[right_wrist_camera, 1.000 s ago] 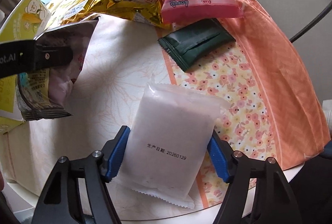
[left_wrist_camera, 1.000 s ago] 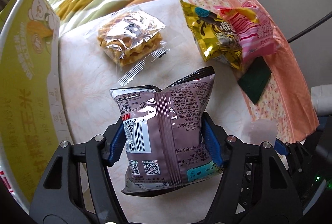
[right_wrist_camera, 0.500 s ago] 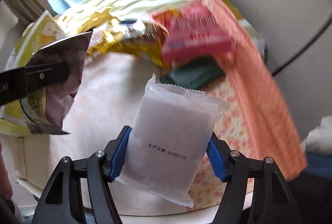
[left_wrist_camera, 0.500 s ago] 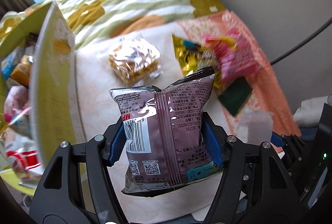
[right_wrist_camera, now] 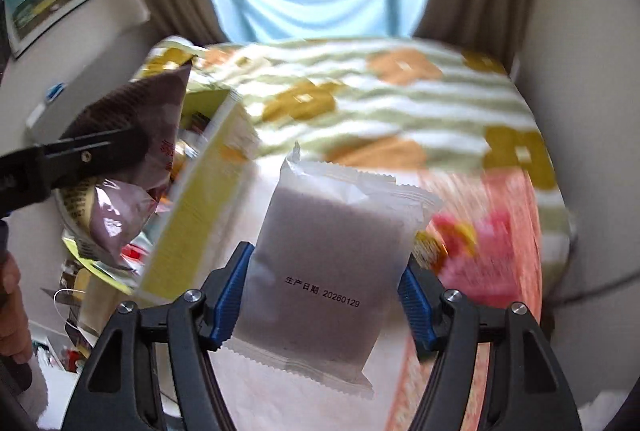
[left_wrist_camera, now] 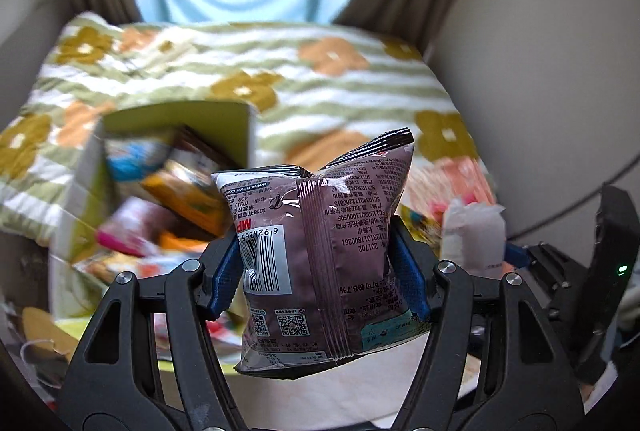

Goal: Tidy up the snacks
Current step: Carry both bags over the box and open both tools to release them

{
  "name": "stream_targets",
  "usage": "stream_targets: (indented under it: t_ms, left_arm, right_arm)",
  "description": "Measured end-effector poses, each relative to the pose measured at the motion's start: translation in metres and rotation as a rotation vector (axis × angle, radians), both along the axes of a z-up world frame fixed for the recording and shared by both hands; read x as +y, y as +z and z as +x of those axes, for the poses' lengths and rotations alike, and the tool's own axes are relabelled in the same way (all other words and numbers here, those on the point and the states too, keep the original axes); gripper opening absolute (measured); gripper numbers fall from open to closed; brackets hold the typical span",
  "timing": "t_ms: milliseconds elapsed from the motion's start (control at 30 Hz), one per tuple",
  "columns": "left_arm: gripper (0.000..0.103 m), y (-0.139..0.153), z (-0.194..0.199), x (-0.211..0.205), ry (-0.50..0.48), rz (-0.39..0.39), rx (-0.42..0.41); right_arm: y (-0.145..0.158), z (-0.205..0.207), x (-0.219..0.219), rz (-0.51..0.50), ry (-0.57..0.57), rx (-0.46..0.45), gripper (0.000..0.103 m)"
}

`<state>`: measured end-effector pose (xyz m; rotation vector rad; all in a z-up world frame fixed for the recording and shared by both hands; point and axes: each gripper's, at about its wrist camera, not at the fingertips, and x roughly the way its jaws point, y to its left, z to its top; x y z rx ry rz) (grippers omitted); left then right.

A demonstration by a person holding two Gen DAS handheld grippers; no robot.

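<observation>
A: The left gripper (left_wrist_camera: 320,267) has its blue pads pressed into the sides of the brown snack bag (left_wrist_camera: 320,255), jaws partway closed, and the bag hangs in the air just right of the open yellow-green box (left_wrist_camera: 168,167). What worries him there?

B: The bag is puffed and glossy. Squeezed only at the waist, it could slide out or pop before it is over the box.

A: And the right gripper (right_wrist_camera: 324,299)?

B: It clamps the white frosted packet (right_wrist_camera: 336,271) the same way, partway closed, also airborne, to the right of the box. The box already looks full of wrappers, so a drop from height may bounce off onto the tabletop (right_wrist_camera: 280,399). Both grippers heading for one opening could also collide.
</observation>
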<state>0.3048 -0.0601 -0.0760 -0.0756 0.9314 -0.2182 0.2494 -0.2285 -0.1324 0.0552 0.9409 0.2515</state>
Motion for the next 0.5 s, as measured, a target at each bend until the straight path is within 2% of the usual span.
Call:
stream_targets:
  t_ms: [167,267,500]
  left_arm:
    - [0.063,0.014,0.012,0.061,0.063,0.0,-0.05]
    - [0.063,0.012,0.02,0.1,0.108,-0.003,-0.043]
    - [0.063,-0.019,0.051,0.172,0.169,0.037,0.014]
  right_arm:
    - [0.031,0.018,0.049,0.015,0.067,-0.062,0.064]
    - [0.037,0.029,0.069,0.052,0.088,-0.061,0.064]
    - [0.038,0.06,0.129,0.055,0.118,-0.04,0.064]
